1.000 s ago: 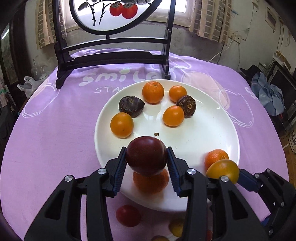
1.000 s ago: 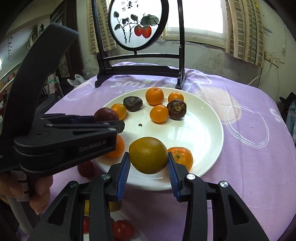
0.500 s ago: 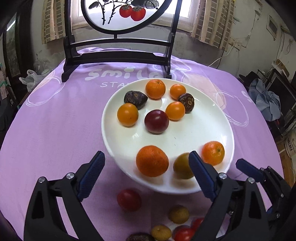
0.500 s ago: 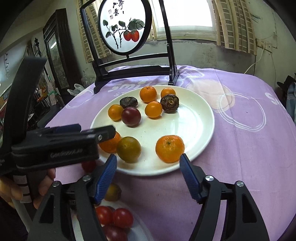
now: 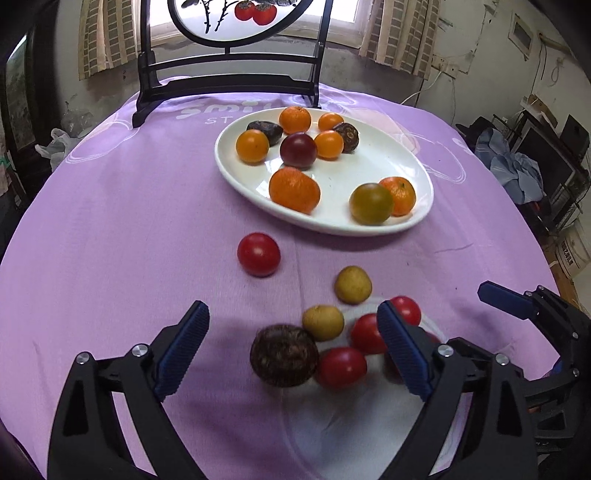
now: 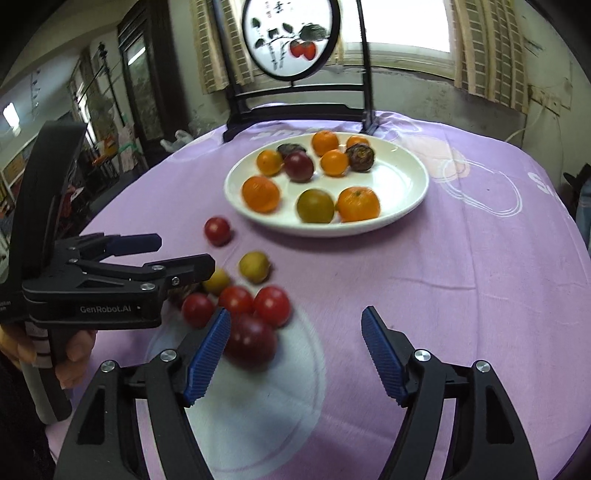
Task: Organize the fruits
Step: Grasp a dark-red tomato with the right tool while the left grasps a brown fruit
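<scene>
A purple tablecloth (image 5: 110,229) with white lettering and looping line patterns covers the round table. At its far edge stands a dark wooden stand (image 5: 229,88) holding a round painted screen (image 6: 291,40) that shows red fruit on a leafy branch, with a bright window (image 6: 410,29) and checked curtains (image 6: 487,48) behind it. Off to the right a pile of blue cloth (image 5: 517,173) lies beside dark shelving, and a white plastic bag (image 5: 55,142) sits past the table's left edge.

Loose fruit cluster (image 5: 325,343) crowds near side; bare purple cloth (image 5: 110,229) lies leftward.
</scene>
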